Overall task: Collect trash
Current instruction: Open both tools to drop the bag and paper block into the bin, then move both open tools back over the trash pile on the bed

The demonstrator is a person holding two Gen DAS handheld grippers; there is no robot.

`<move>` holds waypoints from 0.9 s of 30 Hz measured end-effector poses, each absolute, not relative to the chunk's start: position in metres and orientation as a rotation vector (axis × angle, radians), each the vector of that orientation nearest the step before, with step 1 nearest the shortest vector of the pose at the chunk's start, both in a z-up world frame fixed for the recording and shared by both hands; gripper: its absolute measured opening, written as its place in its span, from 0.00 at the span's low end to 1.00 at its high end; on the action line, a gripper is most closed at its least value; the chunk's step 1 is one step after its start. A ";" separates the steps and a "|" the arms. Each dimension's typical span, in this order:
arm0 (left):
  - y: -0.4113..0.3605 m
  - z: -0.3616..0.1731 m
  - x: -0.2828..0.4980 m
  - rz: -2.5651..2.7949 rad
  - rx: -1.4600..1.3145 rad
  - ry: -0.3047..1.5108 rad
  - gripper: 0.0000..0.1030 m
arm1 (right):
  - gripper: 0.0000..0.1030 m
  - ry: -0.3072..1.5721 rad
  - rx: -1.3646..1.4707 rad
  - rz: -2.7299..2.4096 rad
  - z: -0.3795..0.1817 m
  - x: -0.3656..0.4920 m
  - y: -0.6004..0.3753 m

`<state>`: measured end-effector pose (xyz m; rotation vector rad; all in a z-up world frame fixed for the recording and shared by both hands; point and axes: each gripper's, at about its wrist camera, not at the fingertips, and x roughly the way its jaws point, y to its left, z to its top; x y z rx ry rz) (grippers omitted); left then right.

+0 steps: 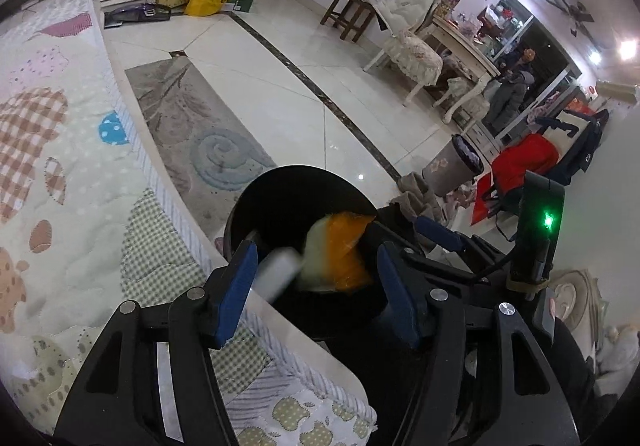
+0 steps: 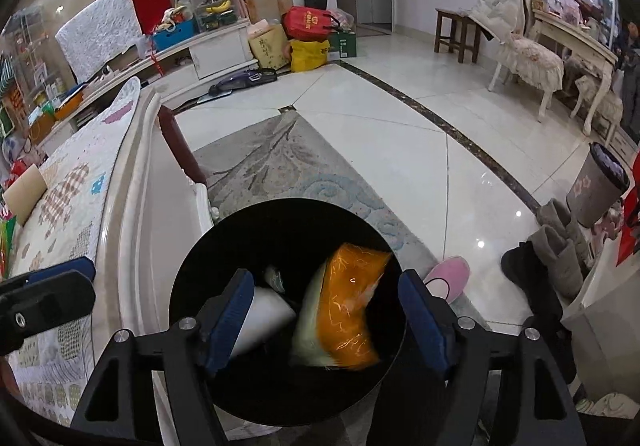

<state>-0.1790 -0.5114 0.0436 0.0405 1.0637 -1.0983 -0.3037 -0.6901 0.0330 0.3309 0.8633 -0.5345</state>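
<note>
A black round trash bin [image 2: 288, 222] stands on the floor beside the sofa; it also shows in the left wrist view [image 1: 296, 186]. Inside it lie an orange and white plastic bag [image 2: 344, 310], which also shows in the left wrist view [image 1: 340, 250], and a white cup-like piece [image 2: 264, 314], blurred in the left wrist view [image 1: 278, 270]. My right gripper [image 2: 326, 318] is open above the bin mouth, holding nothing. My left gripper [image 1: 316, 282] is open above the bin too, and empty. Part of the left gripper shows at the left edge of the right wrist view [image 2: 44, 302].
A quilted sofa cover [image 1: 60, 166] lies to the left. A grey rug [image 2: 280, 166] sits on the white tiled floor. A grey patterned bin [image 2: 600, 190], boots [image 2: 560, 246] and a pink slipper [image 2: 450, 276] stand to the right. Bags [image 2: 308, 34] and a chair [image 2: 524, 54] are far off.
</note>
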 end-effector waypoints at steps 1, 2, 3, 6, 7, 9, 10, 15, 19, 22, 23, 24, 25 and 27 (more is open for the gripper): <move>-0.510 0.045 -0.180 -1.092 0.044 1.056 0.59 | 0.70 0.864 0.327 -0.535 0.032 -0.304 -0.689; -0.508 0.046 -0.181 -1.086 0.049 1.049 0.59 | 0.70 0.863 0.323 -0.534 0.032 -0.304 -0.687; -0.508 0.047 -0.183 -1.079 0.059 1.037 0.59 | 0.70 0.861 0.321 -0.532 0.033 -0.305 -0.686; -0.503 0.053 -0.189 -1.055 0.090 1.005 0.59 | 0.70 0.853 0.318 -0.523 0.036 -0.304 -0.679; -0.500 0.054 -0.191 -1.046 0.100 0.996 0.59 | 0.70 0.850 0.313 -0.520 0.037 -0.303 -0.676; -0.494 0.056 -0.193 -1.029 0.108 0.983 0.59 | 0.70 0.846 0.302 -0.514 0.039 -0.302 -0.671; -0.491 0.058 -0.192 -1.021 0.106 0.979 0.59 | 0.70 0.844 0.296 -0.510 0.040 -0.302 -0.668; -0.471 0.068 -0.196 -0.966 0.097 0.958 0.59 | 0.71 0.833 0.274 -0.489 0.048 -0.298 -0.655; -0.453 0.080 -0.203 -0.929 0.110 0.912 0.59 | 0.71 0.822 0.260 -0.472 0.054 -0.293 -0.644; -0.439 0.085 -0.206 -0.903 0.120 0.881 0.59 | 0.71 0.813 0.246 -0.459 0.059 -0.290 -0.633; -0.433 0.086 -0.206 -0.893 0.123 0.873 0.59 | 0.71 0.811 0.245 -0.453 0.060 -0.289 -0.631; -0.427 0.087 -0.207 -0.881 0.123 0.866 0.59 | 0.71 0.809 0.242 -0.447 0.062 -0.287 -0.627; -0.422 0.088 -0.208 -0.868 0.123 0.863 0.59 | 0.71 0.806 0.238 -0.438 0.064 -0.286 -0.622; -0.409 0.091 -0.208 -0.843 0.116 0.858 0.59 | 0.71 0.803 0.229 -0.424 0.067 -0.282 -0.614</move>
